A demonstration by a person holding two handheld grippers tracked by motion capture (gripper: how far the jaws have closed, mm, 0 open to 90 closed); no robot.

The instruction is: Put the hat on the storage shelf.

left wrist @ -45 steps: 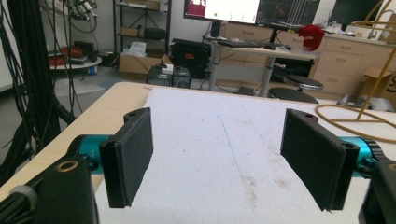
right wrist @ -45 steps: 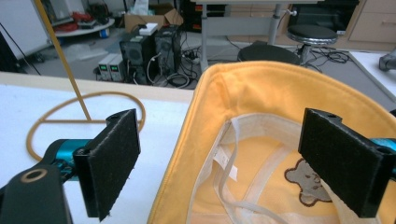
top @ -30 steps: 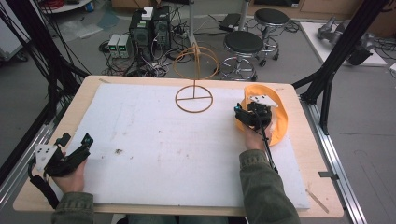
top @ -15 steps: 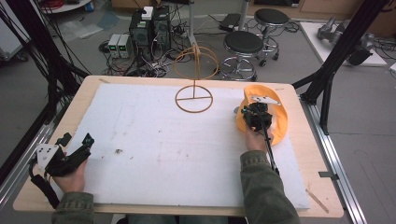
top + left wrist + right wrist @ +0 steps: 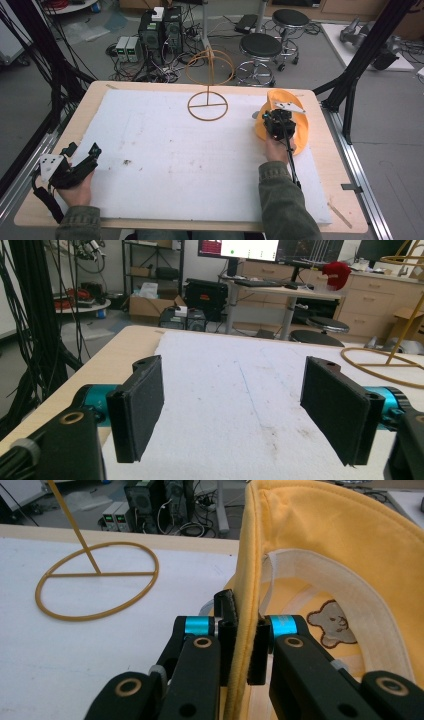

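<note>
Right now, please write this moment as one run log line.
right gripper: shut on cap edge | left gripper: open, idle | stand: bare

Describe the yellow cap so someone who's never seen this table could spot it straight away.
Start at the white mat covering the wooden table, then go to its far right corner. Beyond the gold wire stand, the yellow cap lies inside-up, its edge pinched in the right gripper. It is the one soft cloth thing there, with a small bear stitched inside.
</note>
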